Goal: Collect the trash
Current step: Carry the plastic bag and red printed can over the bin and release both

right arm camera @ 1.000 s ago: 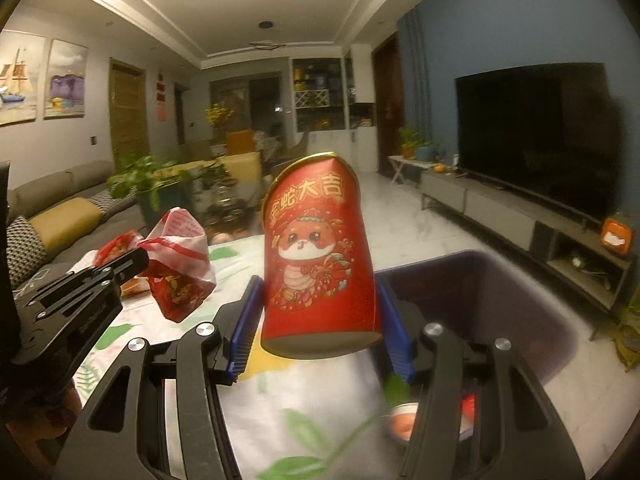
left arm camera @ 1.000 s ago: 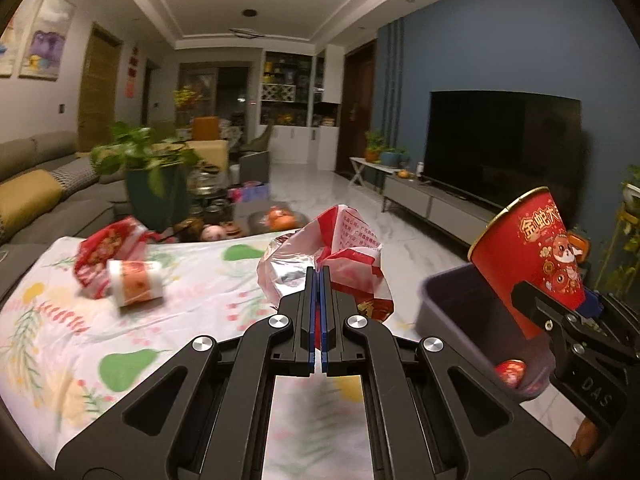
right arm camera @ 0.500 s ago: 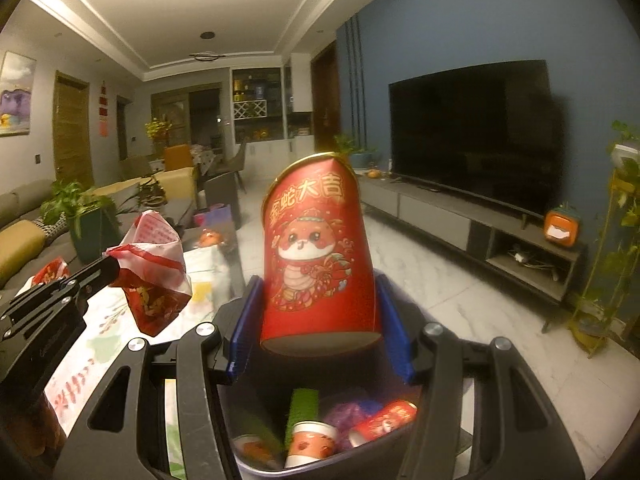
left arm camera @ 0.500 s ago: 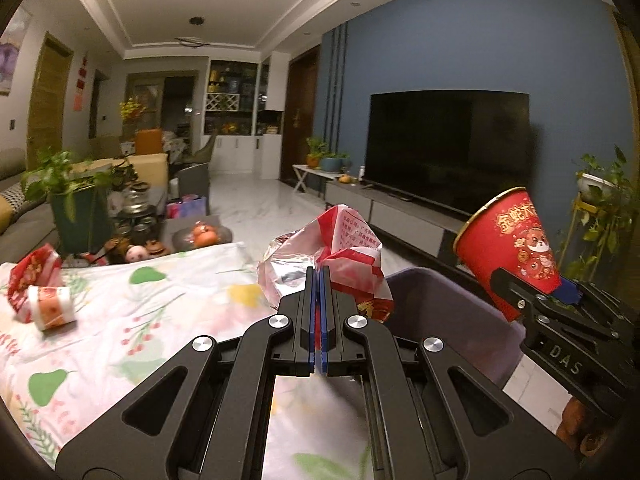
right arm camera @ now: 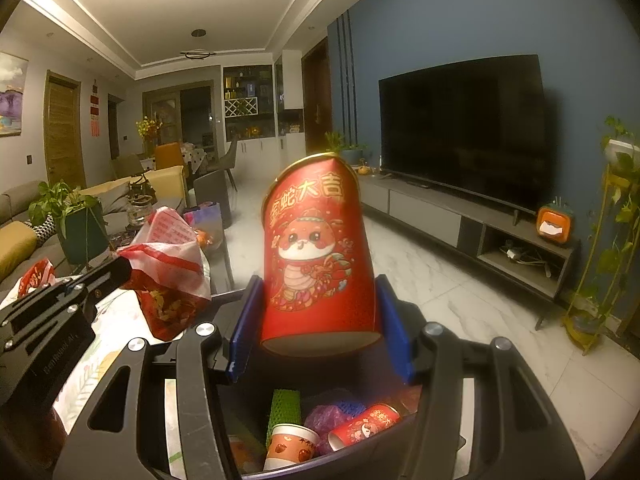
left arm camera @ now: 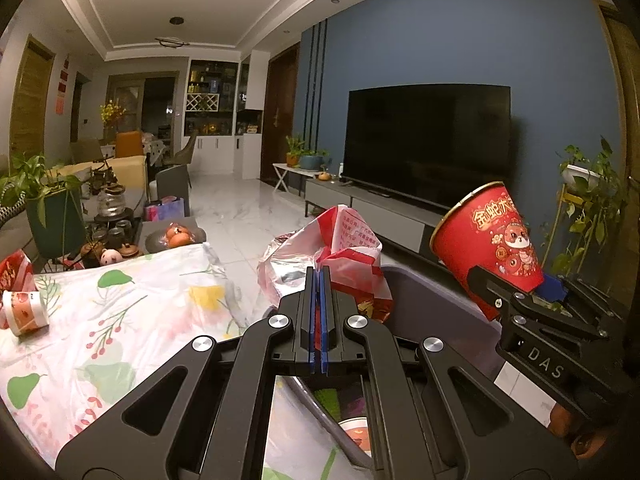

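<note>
My left gripper [left arm camera: 319, 280] is shut on a crumpled red and white snack wrapper [left arm camera: 344, 240] and holds it above the near rim of the dark trash bin [left arm camera: 432, 300]. My right gripper [right arm camera: 318, 312] is shut on a red paper cup [right arm camera: 316, 256] with a cartoon snake and holds it above the bin [right arm camera: 360, 452], which holds several cups and wrappers. The cup [left arm camera: 486, 240] and the right gripper [left arm camera: 516, 292] show at the right of the left wrist view. The wrapper [right arm camera: 168, 264] shows at the left of the right wrist view.
A table with a fruit-print cloth [left arm camera: 120, 320] lies to the left, with a small paper cup [left arm camera: 24, 312] and a red wrapper [left arm camera: 14, 276] on it. A potted plant [left arm camera: 48, 208], tea set and sofa stand behind. A TV [left arm camera: 428, 144] and its cabinet line the right wall.
Both grippers have moved right, off the table and over the bin. The bin's contents now show below the right gripper. Both grips are unchanged.
</note>
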